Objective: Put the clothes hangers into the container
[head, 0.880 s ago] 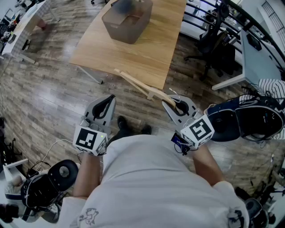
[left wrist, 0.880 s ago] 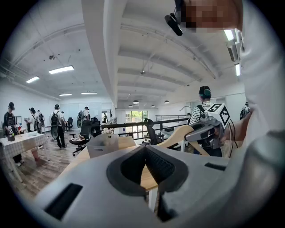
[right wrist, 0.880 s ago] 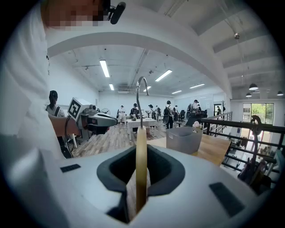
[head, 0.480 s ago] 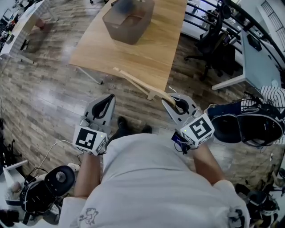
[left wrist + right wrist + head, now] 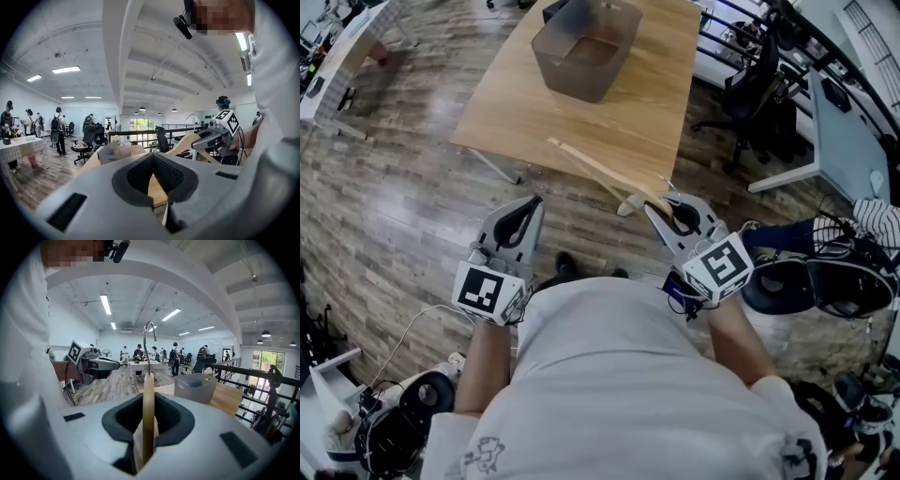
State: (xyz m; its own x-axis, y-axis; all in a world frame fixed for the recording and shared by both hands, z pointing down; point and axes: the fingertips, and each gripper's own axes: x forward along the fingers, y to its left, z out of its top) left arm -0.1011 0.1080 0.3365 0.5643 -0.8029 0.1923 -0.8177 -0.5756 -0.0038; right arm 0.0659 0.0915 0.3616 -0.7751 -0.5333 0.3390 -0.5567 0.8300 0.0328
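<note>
Clearly, the right gripper is clenched on the wooden clothes hanger. In the right gripper view the hanger stands edge-on between the two dark pads, which press on it from both sides, and its metal hook rises straight up above the jaws. The grip is at the middle part of the hanger, just under the hook.

In the head view one long arm of the hanger runs from the jaws forward and to the person's left. There it crosses the near edge of the wooden table. The hanger is held in the air and does not lie on anything.

The container, a grey translucent box, stands on the far part of this table. It is well apart from the hanger and from both grippers. From this height I cannot tell what is inside it.

The left gripper is held up beside the person's body, to the left of the hanger and apart from it. Its jaws are pressed together and nothing is between them.
</note>
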